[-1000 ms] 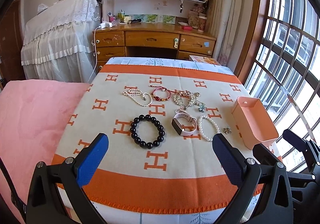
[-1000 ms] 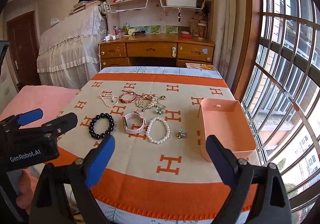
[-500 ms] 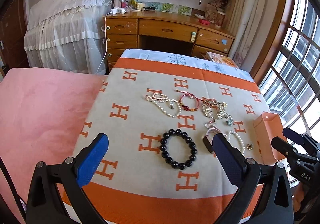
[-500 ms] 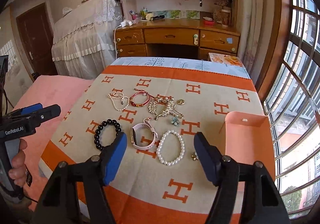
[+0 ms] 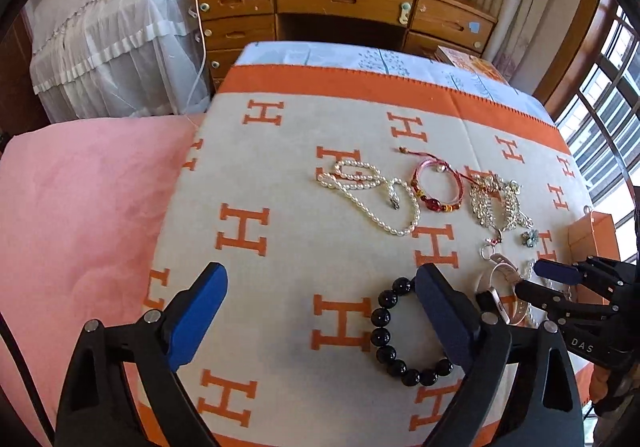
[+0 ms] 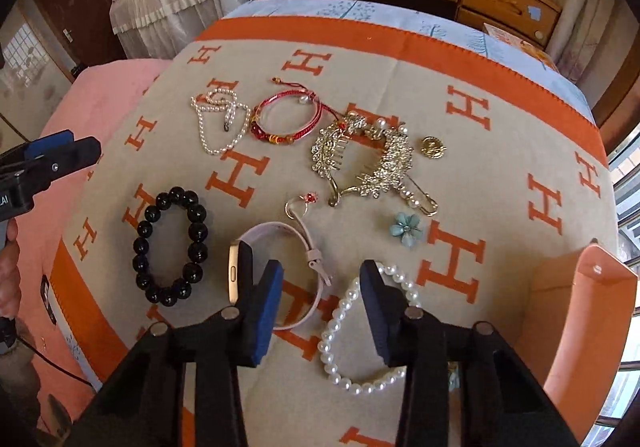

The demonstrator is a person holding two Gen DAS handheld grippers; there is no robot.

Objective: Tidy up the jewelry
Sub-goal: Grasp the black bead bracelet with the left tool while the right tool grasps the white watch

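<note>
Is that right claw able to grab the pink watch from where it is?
Probably yes. The right claw is open and hangs just above the pink watch, its band lying between the blue pads. Nothing covers it; the pearl bracelet lies close beside and might get nudged.

We see jewelry lying flat: a black bead bracelet [image 6: 170,245] at nine o'clock, a pink watch [image 6: 276,275] at centre, a pearl bracelet [image 6: 368,331] at five o'clock beside a peach tray [image 6: 576,327].
</note>
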